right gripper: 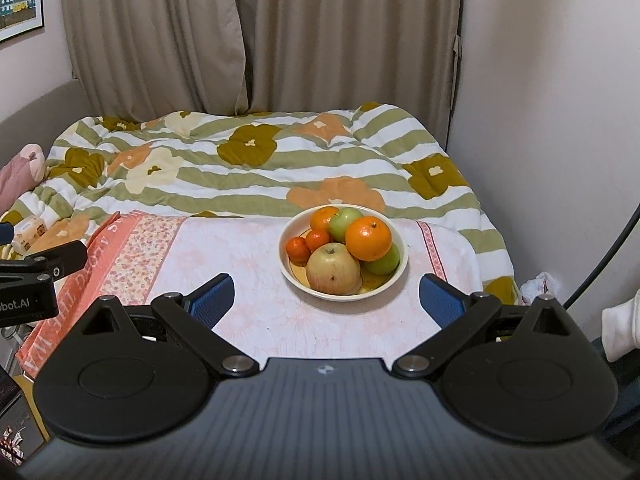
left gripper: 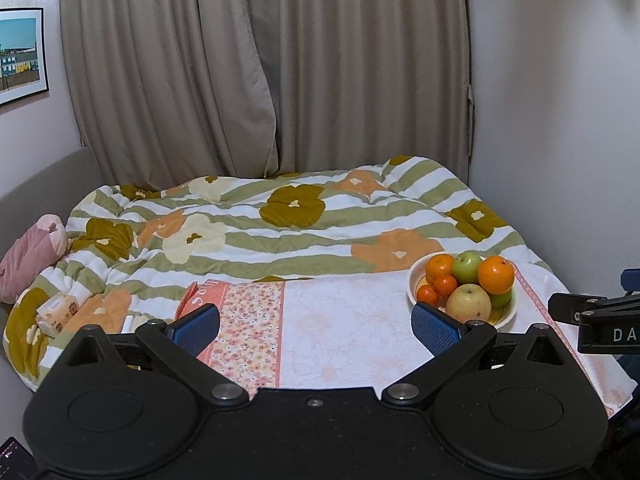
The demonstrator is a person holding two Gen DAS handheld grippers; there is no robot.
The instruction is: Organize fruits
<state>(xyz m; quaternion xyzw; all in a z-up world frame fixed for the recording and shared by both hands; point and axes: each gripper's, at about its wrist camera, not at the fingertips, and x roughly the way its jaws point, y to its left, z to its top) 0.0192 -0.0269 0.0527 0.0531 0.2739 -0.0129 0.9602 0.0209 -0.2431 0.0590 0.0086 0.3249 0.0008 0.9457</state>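
A cream bowl point(right gripper: 394, 280) holds several fruits on a table covered with a pale floral cloth point(right gripper: 248, 264). In it are a yellow-red apple point(right gripper: 333, 269), a large orange point(right gripper: 368, 239), a second orange point(right gripper: 323, 218), green apples point(right gripper: 347, 223) and two small tangerines point(right gripper: 298, 249). The bowl also shows in the left wrist view point(left gripper: 505, 318), at the right. My right gripper point(right gripper: 326, 300) is open and empty, just in front of the bowl. My left gripper point(left gripper: 316, 326) is open and empty, left of the bowl.
A bed with a striped flowered quilt point(right gripper: 256, 160) lies behind the table. A pink pillow point(left gripper: 28, 256) and a small tissue pack point(left gripper: 58, 312) lie at the left. Beige curtains point(left gripper: 260, 60) hang behind. A wall point(right gripper: 560, 120) stands at the right.
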